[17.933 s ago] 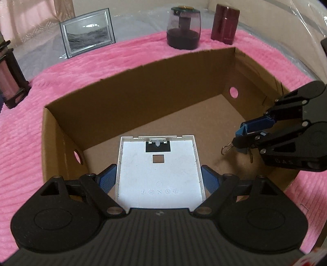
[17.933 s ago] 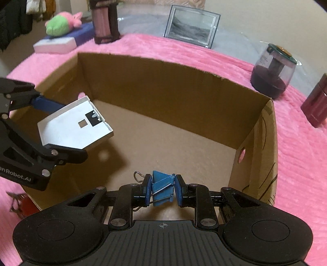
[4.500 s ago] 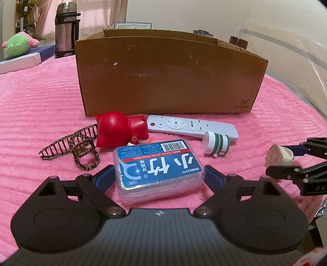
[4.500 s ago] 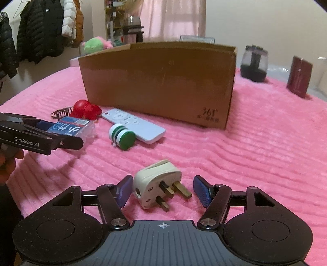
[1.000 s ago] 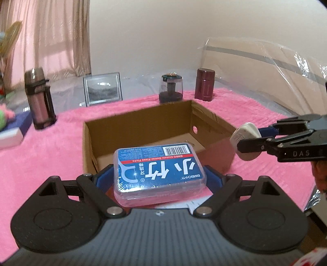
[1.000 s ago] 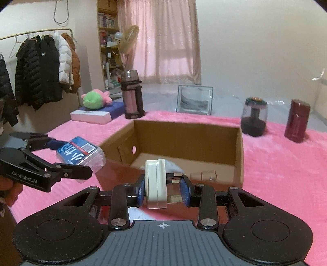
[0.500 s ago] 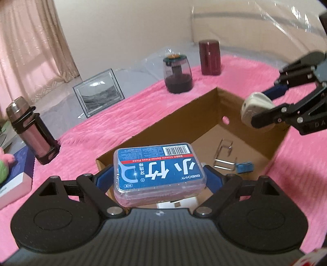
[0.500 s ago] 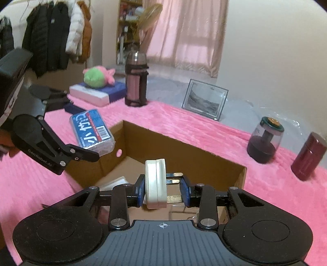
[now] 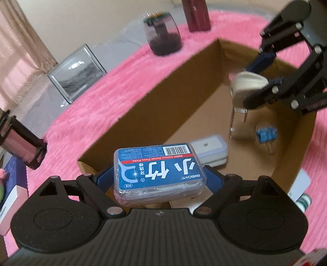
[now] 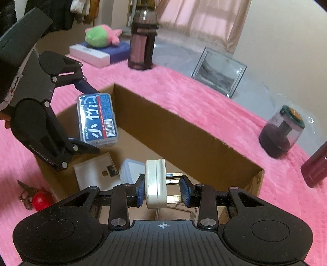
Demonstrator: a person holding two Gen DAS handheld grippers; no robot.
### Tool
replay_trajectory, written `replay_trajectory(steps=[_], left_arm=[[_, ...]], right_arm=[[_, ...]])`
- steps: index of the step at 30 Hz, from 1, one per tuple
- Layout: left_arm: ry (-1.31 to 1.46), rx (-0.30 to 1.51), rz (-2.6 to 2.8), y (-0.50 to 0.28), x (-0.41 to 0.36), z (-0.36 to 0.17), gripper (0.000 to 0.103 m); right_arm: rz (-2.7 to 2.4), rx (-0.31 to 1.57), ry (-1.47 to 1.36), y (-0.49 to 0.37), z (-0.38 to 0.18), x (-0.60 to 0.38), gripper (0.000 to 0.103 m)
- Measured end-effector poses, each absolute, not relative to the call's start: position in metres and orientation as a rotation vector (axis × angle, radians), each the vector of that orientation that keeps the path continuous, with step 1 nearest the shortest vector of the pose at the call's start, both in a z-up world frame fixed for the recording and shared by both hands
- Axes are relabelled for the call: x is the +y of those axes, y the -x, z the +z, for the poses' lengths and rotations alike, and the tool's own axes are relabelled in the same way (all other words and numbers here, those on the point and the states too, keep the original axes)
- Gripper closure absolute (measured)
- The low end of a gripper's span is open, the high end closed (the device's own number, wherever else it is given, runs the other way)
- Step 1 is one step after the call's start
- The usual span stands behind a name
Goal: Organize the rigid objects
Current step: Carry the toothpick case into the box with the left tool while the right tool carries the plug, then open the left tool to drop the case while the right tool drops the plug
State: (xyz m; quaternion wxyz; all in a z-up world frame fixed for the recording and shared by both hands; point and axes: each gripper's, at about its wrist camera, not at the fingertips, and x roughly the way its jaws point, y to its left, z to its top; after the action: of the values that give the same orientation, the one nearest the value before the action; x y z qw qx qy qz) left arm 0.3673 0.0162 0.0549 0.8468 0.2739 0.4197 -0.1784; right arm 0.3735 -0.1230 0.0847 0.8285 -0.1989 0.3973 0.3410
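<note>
blue floss box [image 9: 158,170] clamped in left gripper [image 9: 158,180], white plug [image 10: 155,181] in right gripper [image 10: 162,191], both above cardboard box [image 10: 184,131]

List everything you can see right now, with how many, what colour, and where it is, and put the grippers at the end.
cardboard box: 1, brown, on the pink blanket
floss pick case: 1, blue label, held over the box
plug: 1, cream, held over the box
lidded case: 1, pale, box floor
binder clip: 1, blue, box floor
white panel: 1, box floor
picture frame: 1, silver, behind box
flask: 1, pink and black, behind box
jar: 1, dark, right of box
canister: 1, maroon
plush toy: 1, green and pink
red toy: 1, outside box
left gripper: black, gripping case
right gripper: black, gripping plug
</note>
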Motion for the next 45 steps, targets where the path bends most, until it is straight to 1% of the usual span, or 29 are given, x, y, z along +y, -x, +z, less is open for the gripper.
replay_trajectory(steps=[6,13,18,24,28,45], left_arm=[[-0.634,1.001,-0.414,-0.377,0.013,0.029,0.015],[-0.637,1.083,-0.451,-0.381,0.012,0.01,0.015],[-0.632,1.119,-0.457,-0.383,0.013,0.001,0.015],[-0.625,1.134,-0.47,-0.385,0.009,-0.005,0.015],[-0.634,1.142,-0.472,-0.385,0.008,-0.006,0.015],[-0.668,1.168,-0.473,-0.388,0.004,-0.014,0.014]], right_arm=[[0.717,0.944,0.459,-0.391,0.063,-0.115,0.071],[0.698,1.05,0.5,-0.399,0.042,-0.109,0.071],[0.685,1.108,0.518,-0.404,0.029,-0.109,0.071],[0.73,1.172,0.467,-0.406,0.022,-0.107,0.071],[0.733,1.193,0.504,-0.404,0.016,-0.101,0.071],[0.739,1.207,0.467,-0.408,0.015,-0.102,0.071]])
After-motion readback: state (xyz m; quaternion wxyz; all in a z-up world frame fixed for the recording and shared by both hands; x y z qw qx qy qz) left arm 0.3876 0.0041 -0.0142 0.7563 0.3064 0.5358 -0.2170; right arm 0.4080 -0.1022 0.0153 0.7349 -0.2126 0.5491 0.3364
